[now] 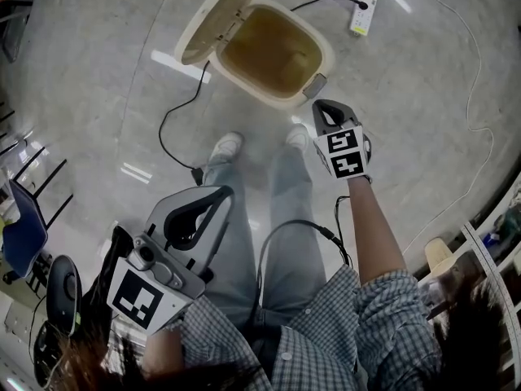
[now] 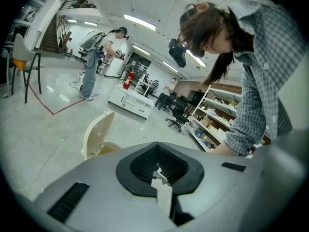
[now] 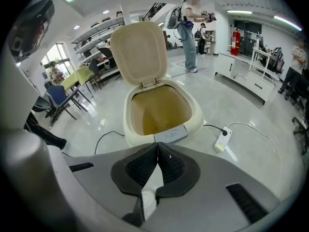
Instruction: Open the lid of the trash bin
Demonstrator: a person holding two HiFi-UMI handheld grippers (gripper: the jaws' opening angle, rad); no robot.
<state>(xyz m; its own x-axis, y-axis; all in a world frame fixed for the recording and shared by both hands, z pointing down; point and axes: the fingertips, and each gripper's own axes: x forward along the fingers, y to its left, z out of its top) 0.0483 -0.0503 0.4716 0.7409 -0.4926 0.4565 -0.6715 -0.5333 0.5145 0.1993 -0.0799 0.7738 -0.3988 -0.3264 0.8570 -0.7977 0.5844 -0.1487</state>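
A cream trash bin [image 1: 313, 72] [image 3: 130, 129] stands on the floor with its lid [image 1: 213, 19] [image 3: 140, 52] swung up and open, and its brownish inside shows. A grey push panel [image 1: 315, 85] [image 3: 170, 135] sits on the near rim. My right gripper [image 1: 320, 106] [image 3: 158, 144] hangs just short of that panel, jaws shut and empty. My left gripper [image 1: 229, 191] [image 2: 157, 146] is held back near the person's body, jaws shut on nothing. In the left gripper view the raised lid [image 2: 99, 132] shows beyond the jaws.
A white power strip [image 1: 363, 12] [image 3: 222, 139] lies on the floor right of the bin, its cords trailing. A black cable [image 1: 175, 120] runs left of the bin. The person's shoes [image 1: 225, 147] stand close before the bin. Chairs [image 1: 24, 226] stand at the left.
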